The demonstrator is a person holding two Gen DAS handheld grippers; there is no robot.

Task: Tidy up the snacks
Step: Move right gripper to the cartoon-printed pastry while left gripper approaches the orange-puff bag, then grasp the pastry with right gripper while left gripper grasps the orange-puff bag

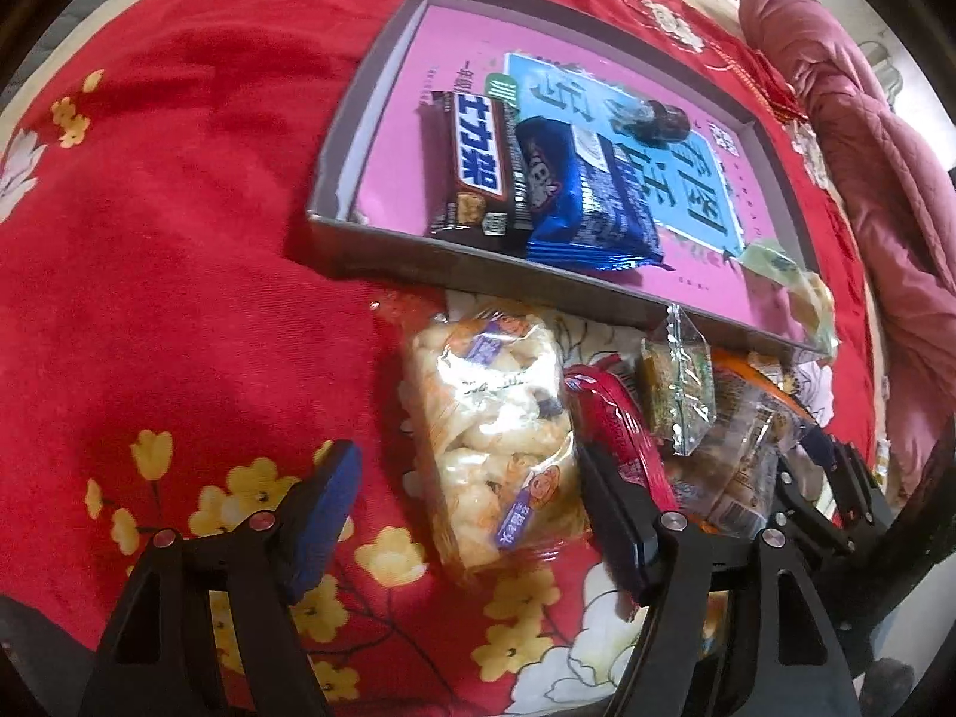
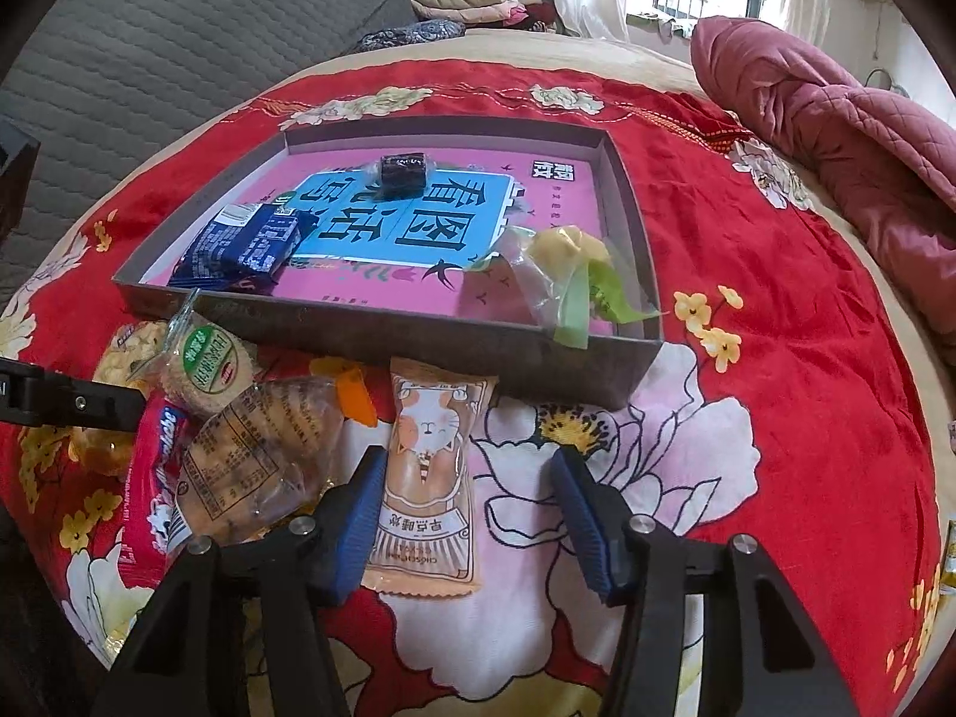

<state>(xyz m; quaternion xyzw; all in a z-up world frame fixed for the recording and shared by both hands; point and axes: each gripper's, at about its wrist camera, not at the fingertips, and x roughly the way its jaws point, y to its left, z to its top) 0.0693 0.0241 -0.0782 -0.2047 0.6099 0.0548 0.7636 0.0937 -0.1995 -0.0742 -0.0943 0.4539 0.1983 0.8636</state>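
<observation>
lying across the upper middle of both views, a shallow grey box with a pink and blue printed sheet on its floor sits on a red flowered bedspread. inside it, in the left wrist view, a brown chocolate bar and a blue biscuit pack lie side by side and touching near the front wall, a small dark wrapped sweet sits further back, and a pale green wrapper rests in the right front corner.

the rest of the snacks crowd together just below the box's front wall. in the lower centre of the left wrist view the left gripper stands wide, its blue pads either side of a clear bag of puffed rice snacks; a red packet presses against its right finger, with a small green-brown packet above it.

in the lower centre of the right wrist view the right gripper is also spread wide, straddling an orange cat-print packet. a clear bag of biscuits leans against its left finger, and a round green-labelled cracker pack lies beyond. a rolled maroon quilt fills the upper right.
</observation>
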